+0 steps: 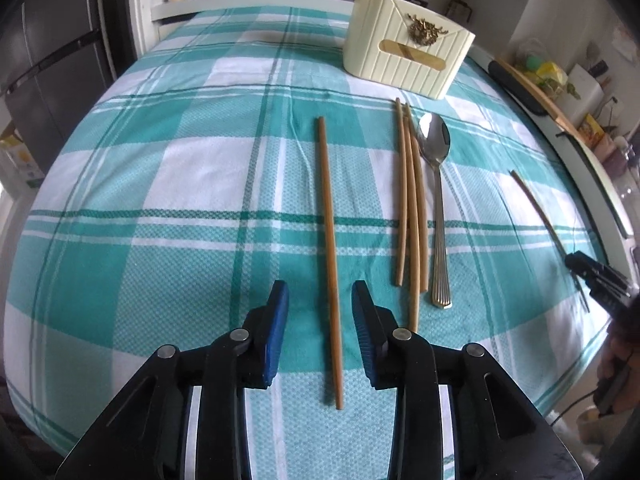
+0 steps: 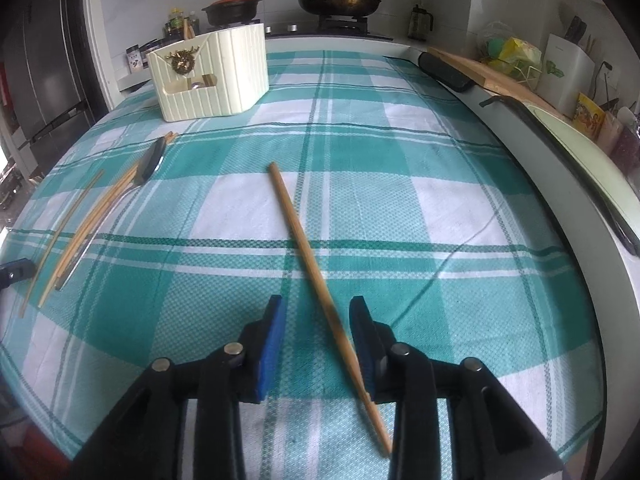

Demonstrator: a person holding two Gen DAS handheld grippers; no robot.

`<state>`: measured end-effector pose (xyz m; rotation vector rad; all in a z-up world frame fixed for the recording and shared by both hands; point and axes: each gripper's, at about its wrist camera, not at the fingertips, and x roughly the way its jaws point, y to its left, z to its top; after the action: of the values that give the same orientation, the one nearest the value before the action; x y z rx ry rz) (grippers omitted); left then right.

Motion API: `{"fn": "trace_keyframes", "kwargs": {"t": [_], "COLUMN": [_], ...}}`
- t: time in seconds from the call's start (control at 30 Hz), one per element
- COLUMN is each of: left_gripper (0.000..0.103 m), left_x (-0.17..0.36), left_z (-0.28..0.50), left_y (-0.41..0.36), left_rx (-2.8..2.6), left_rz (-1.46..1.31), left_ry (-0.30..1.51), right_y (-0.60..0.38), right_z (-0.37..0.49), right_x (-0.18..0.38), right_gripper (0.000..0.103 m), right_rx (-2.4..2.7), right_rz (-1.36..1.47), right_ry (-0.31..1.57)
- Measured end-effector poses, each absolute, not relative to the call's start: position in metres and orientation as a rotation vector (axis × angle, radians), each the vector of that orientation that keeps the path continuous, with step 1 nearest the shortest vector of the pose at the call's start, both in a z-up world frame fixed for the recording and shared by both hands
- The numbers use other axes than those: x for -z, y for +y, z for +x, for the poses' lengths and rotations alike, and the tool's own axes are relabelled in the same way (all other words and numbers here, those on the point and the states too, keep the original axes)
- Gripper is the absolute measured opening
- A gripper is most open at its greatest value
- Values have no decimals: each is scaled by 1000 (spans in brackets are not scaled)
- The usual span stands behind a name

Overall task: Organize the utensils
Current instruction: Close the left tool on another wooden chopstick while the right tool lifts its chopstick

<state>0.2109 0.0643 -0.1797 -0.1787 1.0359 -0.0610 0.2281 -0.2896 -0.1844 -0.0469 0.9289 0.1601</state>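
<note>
My left gripper stands open low over the checked cloth, and a single wooden chopstick lies lengthwise between its blue pads without touching them. To its right lie three chopsticks and a metal spoon. My right gripper is also open. A chopstick runs slantwise through its gap, close to the right pad, and no grip shows. The cream utensil holder stands at the far end of the cloth, also in the right wrist view, with utensils inside.
A teal and white checked cloth covers the table. A black bar and a wooden board lie along the right edge. A stove with pans is behind, and a dark fridge stands on the left.
</note>
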Motion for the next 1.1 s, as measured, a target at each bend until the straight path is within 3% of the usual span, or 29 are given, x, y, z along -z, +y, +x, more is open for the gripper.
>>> {"fn": "trace_keyframes", "kwargs": {"t": [0.1,0.4,0.87,1.03,1.1], "left_gripper": [49,58,57,55,48], "left_x": [173,165,188,195,194], "left_z": [226,264,318,337,344], "left_y": [82,76,68,63,60], "left_rx": [80,196,177,145,135], "left_rz": [-192,-113,-12,30,52], "left_ry": [1049,1086,1150,1157,1164], "right_y": [-289,-277,-256,-249,-246], "right_z": [232,271,319,333,343], "right_x": [177,164,191,191,191], "right_gripper": [35,35,35,35,35], "right_rx": [-228,-313,-336,-355,-366], "right_rz": [-41,-72,-203,-229,-234], "right_ry": [955,1036,1184,1186,1187]}}
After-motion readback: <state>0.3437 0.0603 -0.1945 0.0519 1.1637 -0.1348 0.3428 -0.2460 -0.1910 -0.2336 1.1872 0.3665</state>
